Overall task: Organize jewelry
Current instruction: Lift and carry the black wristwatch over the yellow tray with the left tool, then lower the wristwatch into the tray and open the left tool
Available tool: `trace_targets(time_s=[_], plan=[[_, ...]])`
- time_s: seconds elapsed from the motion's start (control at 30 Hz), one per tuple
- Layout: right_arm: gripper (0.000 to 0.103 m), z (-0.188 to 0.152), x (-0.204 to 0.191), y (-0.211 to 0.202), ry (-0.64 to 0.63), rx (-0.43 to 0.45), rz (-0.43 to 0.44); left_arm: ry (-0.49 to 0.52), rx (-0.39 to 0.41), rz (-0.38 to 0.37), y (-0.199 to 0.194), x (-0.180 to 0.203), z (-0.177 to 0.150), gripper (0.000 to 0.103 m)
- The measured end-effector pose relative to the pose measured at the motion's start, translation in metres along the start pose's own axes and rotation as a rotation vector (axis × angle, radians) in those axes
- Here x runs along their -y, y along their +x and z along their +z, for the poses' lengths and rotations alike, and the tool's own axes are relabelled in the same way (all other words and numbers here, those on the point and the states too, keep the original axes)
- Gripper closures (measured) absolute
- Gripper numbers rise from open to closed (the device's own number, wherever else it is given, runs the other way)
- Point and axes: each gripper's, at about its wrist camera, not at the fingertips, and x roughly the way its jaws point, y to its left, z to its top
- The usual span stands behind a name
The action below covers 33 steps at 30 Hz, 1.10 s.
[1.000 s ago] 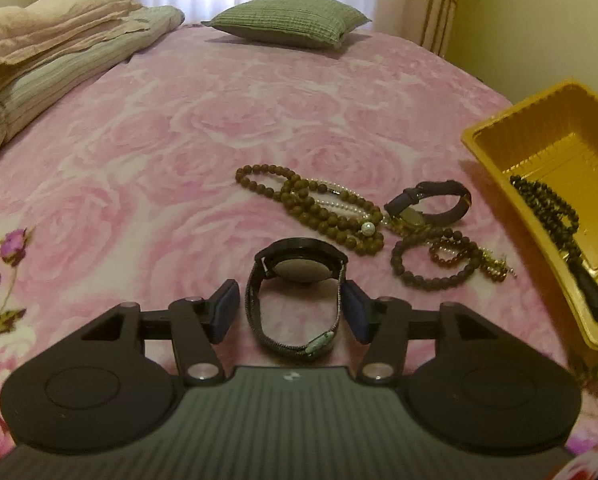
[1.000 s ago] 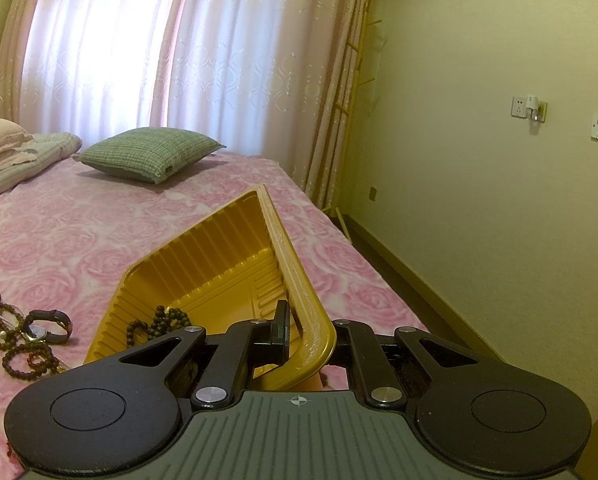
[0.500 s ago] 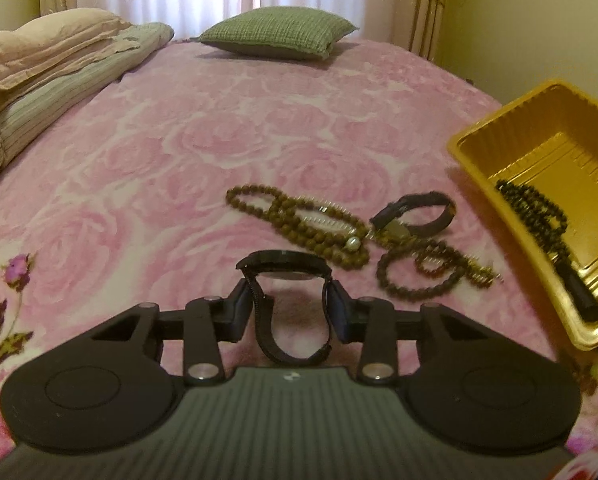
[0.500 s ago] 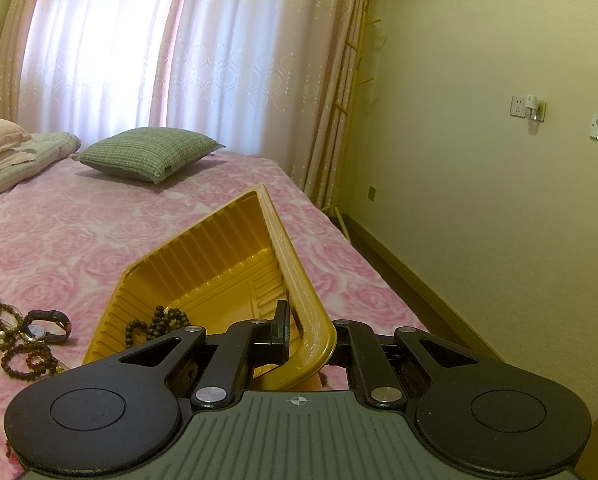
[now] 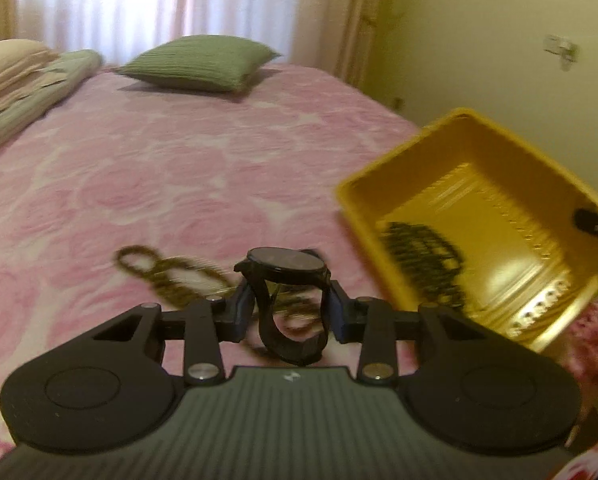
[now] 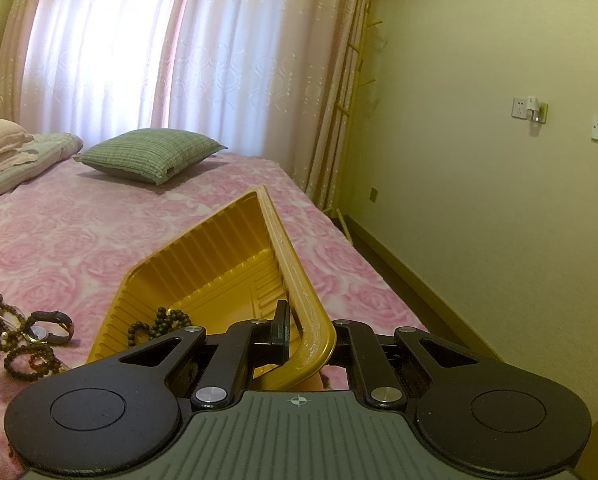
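Observation:
A black watch [image 5: 285, 260] with a round face is off the pink bedspread, my left gripper [image 5: 291, 311] shut on its strap from both sides. The view is blurred by motion. To the right lies the yellow tray [image 5: 379, 188], with a dark bead string [image 5: 423, 256] in it. My right gripper [image 6: 309, 338] is shut on the near corner of the tray's rim [image 6: 295, 280]; the same beads [image 6: 159, 322] show inside. Brown bead necklaces [image 5: 159, 276] and a second, smaller watch [image 6: 47, 326] lie on the bed left of the tray.
A green pillow [image 5: 199, 62] sits at the far end of the bed, and folded bedding [image 5: 19, 80] lies along the left side. The bed's right edge drops off beside a yellow wall [image 6: 499, 220]. Curtains hang behind.
My left gripper closed on the black watch, lifted it off the bed and swung right, so the tray now looms larger. The right gripper and tray have not moved.

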Motion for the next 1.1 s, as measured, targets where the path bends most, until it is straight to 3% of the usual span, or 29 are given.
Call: trace_targets(time_s=[0.27,0.47,0.73,0.87,0.93,1.1], plan=[[0.094,0.0,0.0,0.0,0.0,0.0,-0.001,0.066,-0.015,-0.202,0.013,0.047,0.014,0.069],[0.094,0.0,-0.003,-0.002,0.002,0.0,-0.001,0.112,-0.05,-0.299,0.021,0.079,0.015,0.068],[0.094,0.0,-0.003,-0.002,0.004,-0.001,-0.001,0.152,-0.091,-0.354,0.031,0.101,0.009,0.067],[0.094,0.0,-0.003,-0.002,0.003,0.0,0.001,0.157,-0.054,-0.357,0.024,0.101,0.01,0.061],[0.094,0.0,-0.003,-0.002,0.008,-0.004,0.002,0.142,-0.035,-0.345,0.021,0.097,0.013,0.055],[0.094,0.001,-0.004,-0.002,0.01,-0.004,0.002,0.112,0.02,-0.251,0.008,0.069,0.016,0.055]])
